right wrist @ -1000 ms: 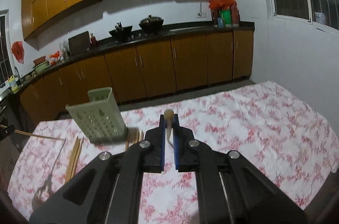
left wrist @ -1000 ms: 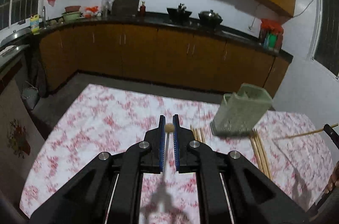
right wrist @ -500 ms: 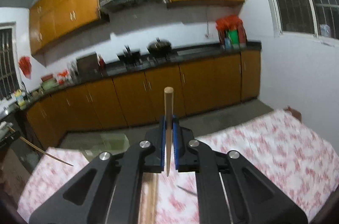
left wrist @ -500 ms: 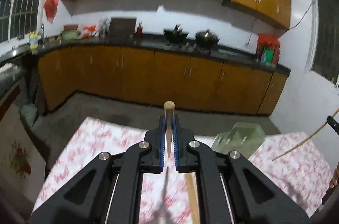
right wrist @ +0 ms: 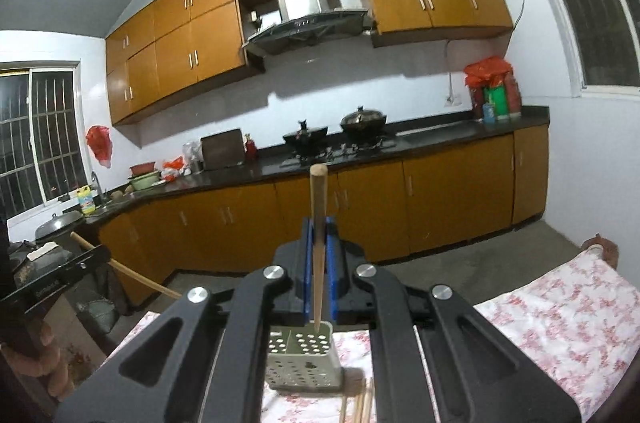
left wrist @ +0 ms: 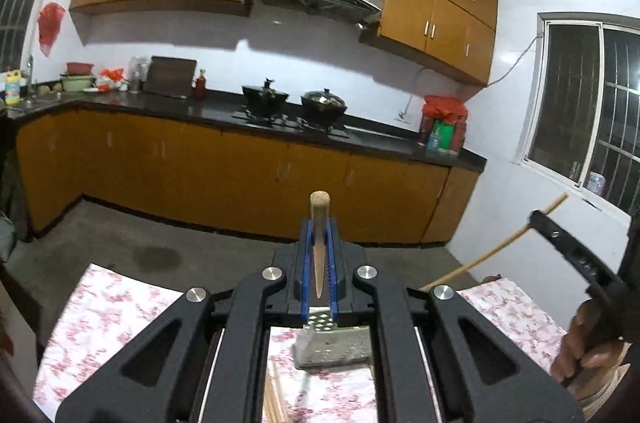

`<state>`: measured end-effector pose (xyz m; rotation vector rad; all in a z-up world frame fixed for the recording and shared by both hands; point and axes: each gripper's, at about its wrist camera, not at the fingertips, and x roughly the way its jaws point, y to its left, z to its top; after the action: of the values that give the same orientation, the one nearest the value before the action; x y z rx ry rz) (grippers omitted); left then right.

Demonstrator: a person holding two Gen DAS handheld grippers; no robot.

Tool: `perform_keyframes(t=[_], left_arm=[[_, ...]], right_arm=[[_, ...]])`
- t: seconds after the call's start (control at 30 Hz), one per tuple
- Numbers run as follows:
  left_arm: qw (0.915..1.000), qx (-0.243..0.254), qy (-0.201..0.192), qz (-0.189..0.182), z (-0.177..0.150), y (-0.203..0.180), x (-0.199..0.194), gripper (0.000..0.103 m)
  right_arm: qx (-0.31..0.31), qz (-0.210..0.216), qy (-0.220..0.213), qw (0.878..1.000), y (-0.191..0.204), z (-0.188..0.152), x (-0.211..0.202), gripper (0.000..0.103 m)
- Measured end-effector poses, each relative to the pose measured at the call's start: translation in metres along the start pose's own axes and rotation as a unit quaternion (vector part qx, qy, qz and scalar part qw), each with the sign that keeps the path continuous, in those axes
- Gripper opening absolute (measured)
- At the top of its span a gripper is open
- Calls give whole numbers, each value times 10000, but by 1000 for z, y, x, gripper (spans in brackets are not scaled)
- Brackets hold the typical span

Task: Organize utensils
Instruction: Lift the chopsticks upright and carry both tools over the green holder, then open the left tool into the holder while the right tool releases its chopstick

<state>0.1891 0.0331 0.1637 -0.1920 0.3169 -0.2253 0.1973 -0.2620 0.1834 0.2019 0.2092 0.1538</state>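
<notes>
Left chopstick: a tapered wooden chopstick [left wrist: 319,243] stands upright between the blue pads of the left hand-held gripper [left wrist: 319,255], blunt end up, pinched tight.
Right chopstick: a second, longer-showing wooden chopstick [right wrist: 319,247] is clamped the same way in the right hand-held gripper [right wrist: 319,259], its thin tip hanging over the holder's open top.
Holder: a pale green perforated plastic utensil holder [right wrist: 304,363] stands on the counter with the pink floral cloth [right wrist: 560,319], under both grippers.
Loose chopsticks: a few more wooden sticks [right wrist: 362,403] lie on the cloth just beside the holder's base.
Edges: the far edge of the cloth ends above bare grey floor [left wrist: 120,243]; well apart beyond it runs the brown cabinet row [left wrist: 240,175].
Open room: bare cloth to the left and to the right of the holder.
Left view only: the person's right hand [left wrist: 588,347] on its gripper handle, at the frame's right edge.
Right view only: inside the holder, its divider; the person's left hand [right wrist: 36,363] at the frame's left edge.
</notes>
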Motion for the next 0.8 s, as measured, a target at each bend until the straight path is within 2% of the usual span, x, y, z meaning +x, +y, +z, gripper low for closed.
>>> perform_keyframes(t=[0.3,0.57,0.63,0.67,0.73,0.8], left_arm=[[9981,91,604,-122,-23,-8,33,7],[9955,-23,942,-93,-37,-6,48,8],[9957,-44,926,-80,-35,-5,46,13],[9958,-49,910,-68,-35,-4,45,21],[9966,-74,815,-23,-32,-3,39,35],[9973,-67,734,13,-31,-4,37,38]], right_arm=[[-57,-95,662,9977,3,-32,51,8],[-90,-135,855,9962,-1,-50,58,11],[-100,-132,802,9966,0,-49,54,17],[-95,-136,767,9969,1,-47,51,21],[-89,-141,678,9976,1,-44,44,22],[-80,-151,593,9981,-2,-39,36,23]])
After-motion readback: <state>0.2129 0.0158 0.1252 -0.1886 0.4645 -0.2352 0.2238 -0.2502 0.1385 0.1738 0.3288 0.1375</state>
